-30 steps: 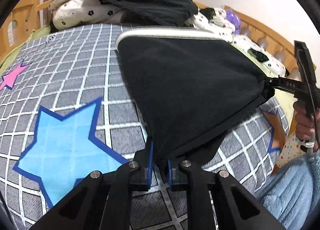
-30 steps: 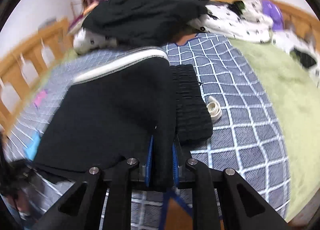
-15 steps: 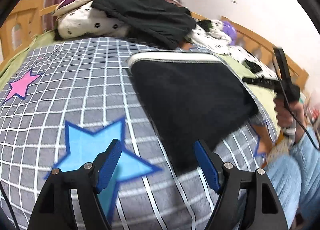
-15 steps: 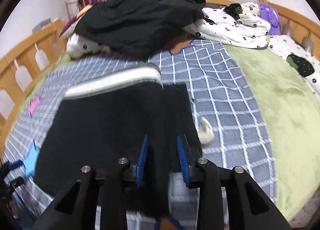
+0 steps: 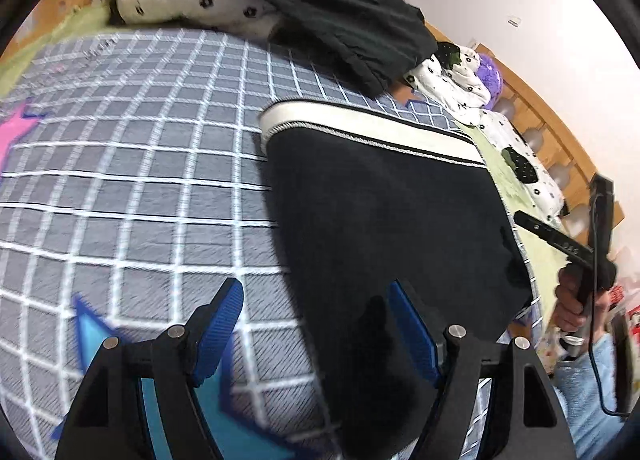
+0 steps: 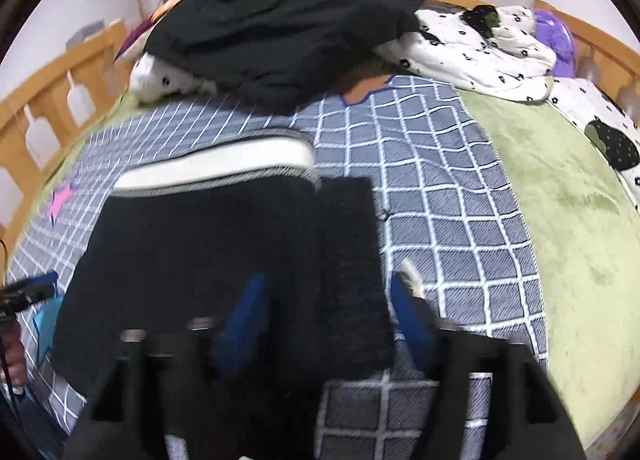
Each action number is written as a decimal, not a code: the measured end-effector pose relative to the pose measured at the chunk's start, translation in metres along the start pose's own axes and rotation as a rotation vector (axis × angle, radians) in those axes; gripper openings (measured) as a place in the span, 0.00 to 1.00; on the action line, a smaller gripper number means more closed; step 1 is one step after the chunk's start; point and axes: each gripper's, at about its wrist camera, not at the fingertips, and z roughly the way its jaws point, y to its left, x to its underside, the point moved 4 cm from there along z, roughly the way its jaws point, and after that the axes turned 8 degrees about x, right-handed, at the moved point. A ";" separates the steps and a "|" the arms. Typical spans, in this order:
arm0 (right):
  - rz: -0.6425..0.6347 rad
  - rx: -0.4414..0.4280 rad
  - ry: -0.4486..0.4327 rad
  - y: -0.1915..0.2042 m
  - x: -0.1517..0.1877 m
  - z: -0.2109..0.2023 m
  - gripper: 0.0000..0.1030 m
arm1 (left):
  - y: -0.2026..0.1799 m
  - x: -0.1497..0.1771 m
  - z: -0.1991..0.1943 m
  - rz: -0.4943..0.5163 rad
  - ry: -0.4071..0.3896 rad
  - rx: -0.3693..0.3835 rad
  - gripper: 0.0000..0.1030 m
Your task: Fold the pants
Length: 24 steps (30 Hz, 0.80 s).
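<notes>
The black pants lie folded into a squarish block on the checked bedspread of the bed, with the white waistband along the far edge and the near edge facing both grippers. The left gripper hovers just above the near left corner of the block, its blue pads spread wide and holding nothing; the cloth's left edge runs up between them, so the pants lie ahead and slightly to the right of this gripper. The right gripper is likewise spread and empty, poised over the near right part of the block, where a narrower ribbed strip of the pants lies alongside the main panel. The picture from this side is blurred, so whether its pads touch the cloth cannot be told. The block's long axis runs roughly from the grippers toward the waistband, and each gripper is nearest its own near corner. A next fold, if one is wanted, would probably bring the near edge toward the waistband. A small pale object rests on the bedspread just beside the right pad; what it is cannot be made out. No containers are in view; a heap of dark clothing and a white spotted quilt sit at the head of the bed, well apart from the pants.
</notes>
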 end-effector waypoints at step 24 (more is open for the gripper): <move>0.150 -0.230 0.095 0.012 -0.027 0.035 0.33 | -0.020 -0.060 0.049 -0.063 0.006 0.104 0.19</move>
